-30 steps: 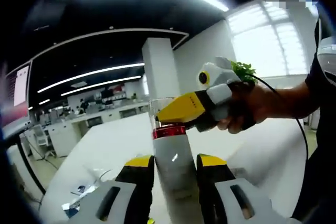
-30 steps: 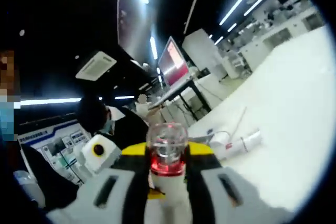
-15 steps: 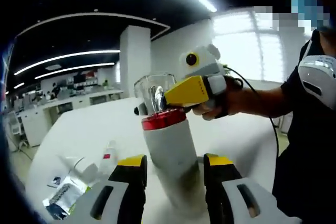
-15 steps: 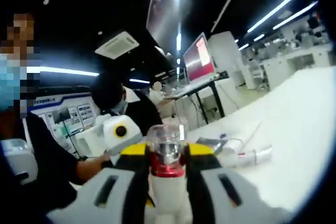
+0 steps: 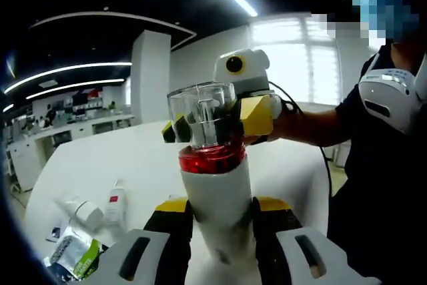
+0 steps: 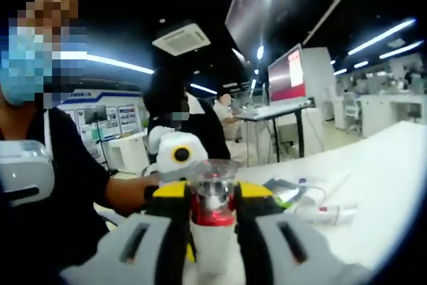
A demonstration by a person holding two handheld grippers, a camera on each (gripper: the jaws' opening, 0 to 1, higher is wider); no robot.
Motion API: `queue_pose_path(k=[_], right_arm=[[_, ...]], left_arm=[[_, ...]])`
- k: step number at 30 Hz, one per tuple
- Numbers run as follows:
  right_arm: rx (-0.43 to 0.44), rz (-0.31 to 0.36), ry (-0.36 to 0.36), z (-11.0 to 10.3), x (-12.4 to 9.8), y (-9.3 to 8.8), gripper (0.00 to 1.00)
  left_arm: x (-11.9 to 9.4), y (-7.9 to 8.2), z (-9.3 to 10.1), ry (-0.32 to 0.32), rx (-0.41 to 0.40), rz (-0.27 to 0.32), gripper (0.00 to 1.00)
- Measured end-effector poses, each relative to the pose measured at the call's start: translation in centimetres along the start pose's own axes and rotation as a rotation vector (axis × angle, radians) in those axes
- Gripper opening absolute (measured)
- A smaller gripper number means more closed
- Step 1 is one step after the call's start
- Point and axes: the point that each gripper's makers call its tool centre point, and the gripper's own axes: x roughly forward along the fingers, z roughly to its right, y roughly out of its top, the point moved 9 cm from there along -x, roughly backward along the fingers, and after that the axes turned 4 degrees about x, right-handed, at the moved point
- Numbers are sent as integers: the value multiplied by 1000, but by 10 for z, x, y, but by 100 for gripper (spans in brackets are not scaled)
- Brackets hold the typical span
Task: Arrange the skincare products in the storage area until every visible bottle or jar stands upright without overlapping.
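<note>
- Left gripper (image 5: 218, 221) is clenched on the white bottle (image 5: 217, 198), held above the white table (image 5: 100, 165).
- Right gripper (image 6: 212, 205) pinches the bottle's clear cap (image 5: 200, 111).
- Tubes (image 5: 100, 208) lie near the table's left edge.

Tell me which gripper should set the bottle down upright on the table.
Left. The left gripper clamps the white bottle around its body, so it probably controls the tilt. The right gripper only pinches the clear cap near the red collar.

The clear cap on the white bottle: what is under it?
Under the clear cap a red collar tops the white bottle. Any nozzle inside cannot be made out; the right gripper covers the cap's sides.
</note>
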Motion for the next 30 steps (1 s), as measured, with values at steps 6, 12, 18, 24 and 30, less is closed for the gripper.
queue_pose_path(k=[6,12,18,24,30], right_arm=[[-41,-12,23,-6,1,-1,25],[-82,-29,32,-12,3,0,25],[-95,-37,37,-19,4,0,25],[-101,-9,37,-22,-1,4,25],[-118,-2,25,-24,-8,9,26]], left_arm=[[-1,-3,4,-21,-9,15,34],[-2,-4,9,-24,2,26,32],[-3,-3,15,-20,-7,21,32],[-4,5,17,-5,0,19,31],[2,14,18,2,13,-2,31]])
